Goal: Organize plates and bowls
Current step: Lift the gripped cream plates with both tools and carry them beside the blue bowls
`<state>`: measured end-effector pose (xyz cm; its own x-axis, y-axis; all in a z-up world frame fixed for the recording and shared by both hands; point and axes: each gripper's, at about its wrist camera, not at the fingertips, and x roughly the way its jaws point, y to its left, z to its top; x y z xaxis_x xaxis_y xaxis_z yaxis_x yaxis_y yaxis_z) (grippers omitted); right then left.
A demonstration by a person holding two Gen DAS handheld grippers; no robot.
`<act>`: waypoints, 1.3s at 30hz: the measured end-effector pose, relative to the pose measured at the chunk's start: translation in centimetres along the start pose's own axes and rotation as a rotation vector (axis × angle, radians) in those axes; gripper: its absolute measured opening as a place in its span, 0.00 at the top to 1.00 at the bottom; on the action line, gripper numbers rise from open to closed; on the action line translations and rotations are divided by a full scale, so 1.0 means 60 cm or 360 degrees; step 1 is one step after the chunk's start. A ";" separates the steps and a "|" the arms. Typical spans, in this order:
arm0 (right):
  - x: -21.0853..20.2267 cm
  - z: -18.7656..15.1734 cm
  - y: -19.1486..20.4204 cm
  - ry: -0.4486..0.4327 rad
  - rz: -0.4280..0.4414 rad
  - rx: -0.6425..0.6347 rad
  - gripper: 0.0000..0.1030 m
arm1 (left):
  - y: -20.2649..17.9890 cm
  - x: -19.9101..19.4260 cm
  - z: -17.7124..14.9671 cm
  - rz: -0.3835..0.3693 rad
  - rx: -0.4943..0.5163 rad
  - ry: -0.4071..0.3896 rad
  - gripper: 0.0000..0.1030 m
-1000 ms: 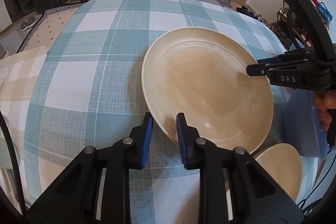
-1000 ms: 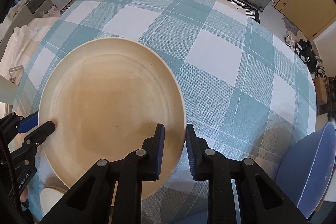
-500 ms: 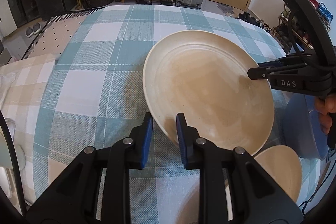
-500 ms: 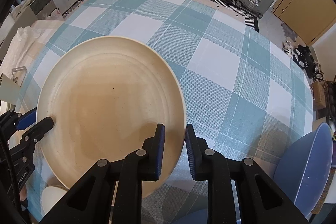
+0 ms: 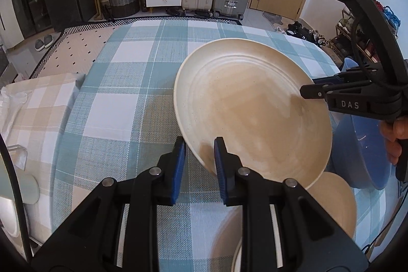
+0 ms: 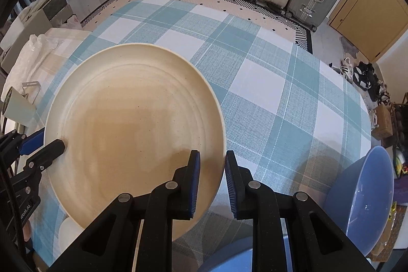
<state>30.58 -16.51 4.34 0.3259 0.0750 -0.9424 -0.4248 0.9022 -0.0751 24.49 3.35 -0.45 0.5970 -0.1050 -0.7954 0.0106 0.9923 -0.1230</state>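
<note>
A large beige plate (image 5: 252, 114) hangs tilted above the checked tablecloth, held at two opposite edges. My left gripper (image 5: 199, 144) is shut on its near rim, one blue pad under the plate and one on top. In the same view my right gripper (image 5: 312, 87) pinches the far right rim. The right wrist view shows the plate (image 6: 132, 124) from the other side. There my right gripper (image 6: 212, 157) is shut on the rim, and my left gripper (image 6: 44, 142) clamps the left edge.
A blue bowl (image 6: 364, 198) stands at the table's right edge, also visible as the blue bowl (image 5: 357, 144) behind the plate. Beneath the plate lies a smaller beige dish (image 5: 336, 200). A pale green cup (image 6: 15, 106) sits at the left. The teal checked tablecloth (image 6: 267, 93) stretches ahead.
Both grippers have risen with the plate between them. The table has dropped away and more of the room's far side has come into view.
</note>
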 end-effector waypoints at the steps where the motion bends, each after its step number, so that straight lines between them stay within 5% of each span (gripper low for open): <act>1: -0.004 -0.001 0.001 -0.0004 0.0000 -0.0002 0.81 | 0.000 -0.007 0.000 0.0000 0.0001 -0.0008 0.81; 39: -0.162 -0.119 0.051 -0.0251 0.0063 0.0001 0.81 | -0.022 -0.184 -0.070 0.0007 0.0039 -0.0155 0.81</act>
<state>20.08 -17.53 10.94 0.4376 0.1763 -0.8817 -0.4394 0.8974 -0.0387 14.53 2.92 5.99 0.6724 -0.0952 -0.7340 0.0267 0.9942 -0.1045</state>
